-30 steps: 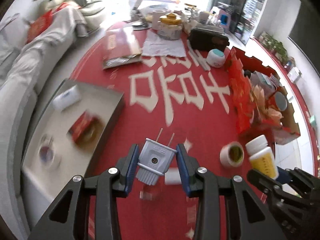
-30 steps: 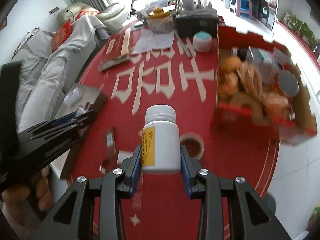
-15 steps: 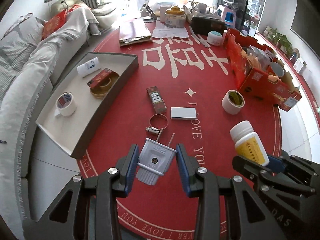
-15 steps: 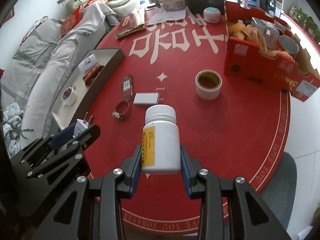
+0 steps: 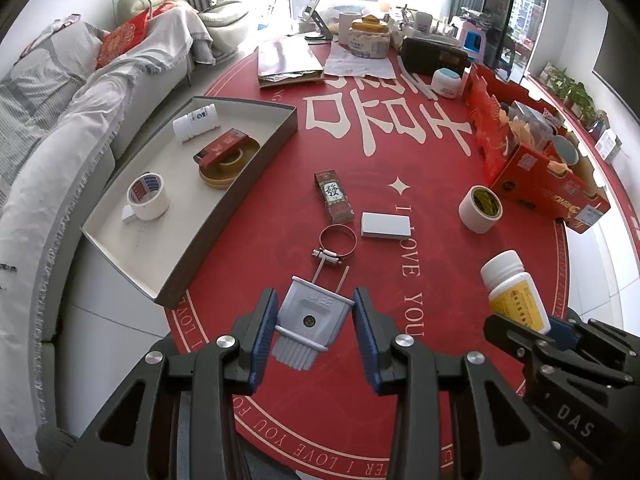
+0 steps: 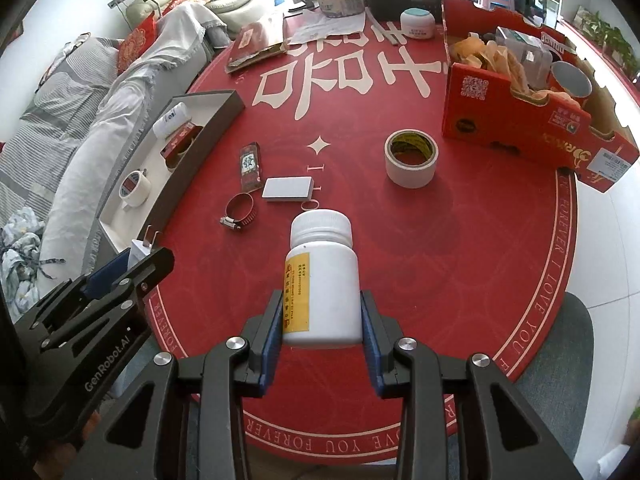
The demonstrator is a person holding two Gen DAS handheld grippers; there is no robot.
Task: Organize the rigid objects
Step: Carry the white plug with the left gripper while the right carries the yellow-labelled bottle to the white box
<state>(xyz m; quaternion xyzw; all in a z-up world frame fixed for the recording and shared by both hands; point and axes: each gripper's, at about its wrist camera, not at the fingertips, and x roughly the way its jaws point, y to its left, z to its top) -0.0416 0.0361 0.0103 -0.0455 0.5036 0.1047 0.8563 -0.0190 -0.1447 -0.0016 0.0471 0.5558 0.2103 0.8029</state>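
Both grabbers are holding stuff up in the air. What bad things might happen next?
The grey two-prong plug in the left gripper sits tilted between the fingers, with little of its body touching them, so it might slip out. The white pill bottle with the yellow label in the right gripper is smooth and round and is held near its base, so it could tip or slide. The two grippers are also close together, so they could bump on the way to the shallow grey tray.

The tan tape ring (image 5: pixel 228 166) in the tray (image 5: pixel 224 216) lies half hidden under a red box (image 5: pixel 222 148); the white bottle's (image 6: pixel 321 276) base sits unseen between the right tongs (image 6: pixel 321 316); the carton's (image 6: pixel 520 120) contents are too jumbled to name; the bench (image 6: pixel 480 260) is cut off below.
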